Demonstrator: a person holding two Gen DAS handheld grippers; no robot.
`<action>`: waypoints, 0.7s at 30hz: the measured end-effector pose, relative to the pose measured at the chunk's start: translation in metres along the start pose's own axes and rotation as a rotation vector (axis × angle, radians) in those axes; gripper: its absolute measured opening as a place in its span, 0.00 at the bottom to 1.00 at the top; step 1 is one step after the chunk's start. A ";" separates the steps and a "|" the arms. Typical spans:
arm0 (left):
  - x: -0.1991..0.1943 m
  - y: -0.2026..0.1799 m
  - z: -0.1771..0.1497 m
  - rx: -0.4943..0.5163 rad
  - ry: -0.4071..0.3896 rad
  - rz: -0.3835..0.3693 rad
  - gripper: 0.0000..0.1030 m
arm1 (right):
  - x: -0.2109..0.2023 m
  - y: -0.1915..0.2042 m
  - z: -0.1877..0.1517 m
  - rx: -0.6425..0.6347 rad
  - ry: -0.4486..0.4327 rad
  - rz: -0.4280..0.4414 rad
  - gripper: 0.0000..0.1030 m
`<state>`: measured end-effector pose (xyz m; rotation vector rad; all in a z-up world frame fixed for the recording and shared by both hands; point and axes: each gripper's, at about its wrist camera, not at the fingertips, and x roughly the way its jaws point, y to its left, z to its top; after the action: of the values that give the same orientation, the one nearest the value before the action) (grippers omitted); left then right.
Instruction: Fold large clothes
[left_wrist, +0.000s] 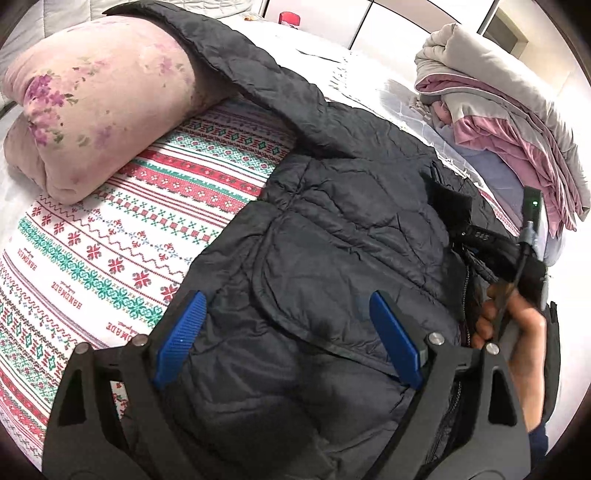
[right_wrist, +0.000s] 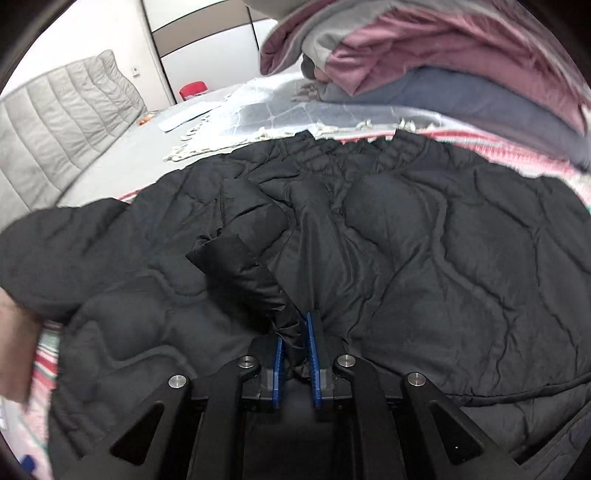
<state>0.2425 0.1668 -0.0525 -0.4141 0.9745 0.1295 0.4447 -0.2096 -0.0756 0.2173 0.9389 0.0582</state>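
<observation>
Black quilted jacket (left_wrist: 332, 258) lies spread on the bed's patterned sheet (left_wrist: 110, 240). Only the left wrist view shows the floral pink quilt roll (left_wrist: 92, 110) beside the jacket; only the right shows the grey headboard (right_wrist: 55, 129) beyond it. Left hand-held gripper (left_wrist: 291, 339) hovers spread wide over the jacket. Right hand-held gripper (right_wrist: 297, 354), nearly closed, has a jacket fold between its pads.

A patterned red-and-green sheet (left_wrist: 110, 236) covered the bed. On it, toward its far-left end, lay a rolled floral pink quilt (left_wrist: 96, 110). A stack of folded grey and pink bedding (left_wrist: 509, 122) sat at its far-right edge.
</observation>
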 end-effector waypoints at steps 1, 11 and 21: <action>0.001 0.000 0.000 -0.002 -0.001 -0.001 0.88 | -0.002 0.003 0.004 0.005 0.012 0.013 0.21; 0.000 0.007 0.006 -0.021 -0.021 0.011 0.88 | -0.077 0.001 -0.033 0.178 0.081 0.260 0.79; -0.018 0.011 0.018 -0.002 -0.114 0.049 0.88 | -0.160 -0.010 -0.121 0.386 0.153 0.425 0.81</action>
<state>0.2430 0.1849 -0.0316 -0.3811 0.8726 0.1965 0.2522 -0.2232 -0.0193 0.7776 1.0380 0.2895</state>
